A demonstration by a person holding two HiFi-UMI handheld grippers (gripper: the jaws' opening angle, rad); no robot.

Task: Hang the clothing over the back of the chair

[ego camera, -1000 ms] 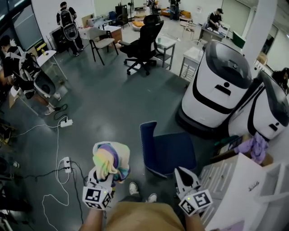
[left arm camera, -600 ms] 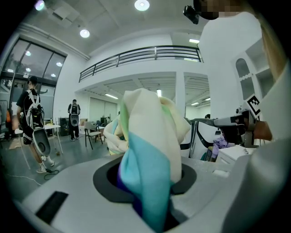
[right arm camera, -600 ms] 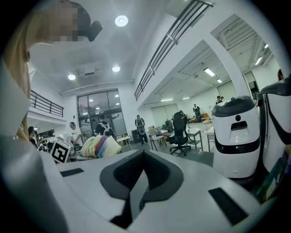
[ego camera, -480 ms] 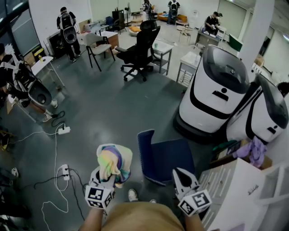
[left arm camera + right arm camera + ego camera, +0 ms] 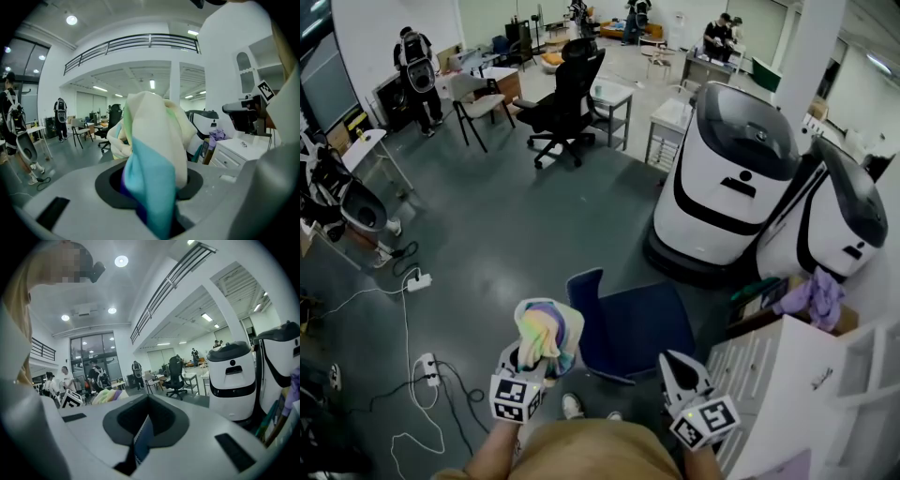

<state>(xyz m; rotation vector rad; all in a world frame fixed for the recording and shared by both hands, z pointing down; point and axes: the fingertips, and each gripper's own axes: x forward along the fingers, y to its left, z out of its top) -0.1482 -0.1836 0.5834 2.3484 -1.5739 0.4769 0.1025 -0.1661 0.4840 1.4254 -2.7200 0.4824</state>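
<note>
Pinching bunched pastel-striped clothing (image 5: 547, 333) in left hand-held gripper (image 5: 525, 357), jaws clamped on the cloth. Holds it raised above the floor (image 5: 502, 234), just beside the navy chair (image 5: 630, 322), on the backrest's outer side. Shows right hand-held gripper (image 5: 676, 367) near the seat's front corner, jaws pressed together, nothing between.

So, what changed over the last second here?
The left gripper, shut on the clothing, has carried it closer to the backrest of the blue chair. Nothing was taken hold of or let go. The right gripper stays shut and empty beside the seat; the chair looks unmoved.
</note>
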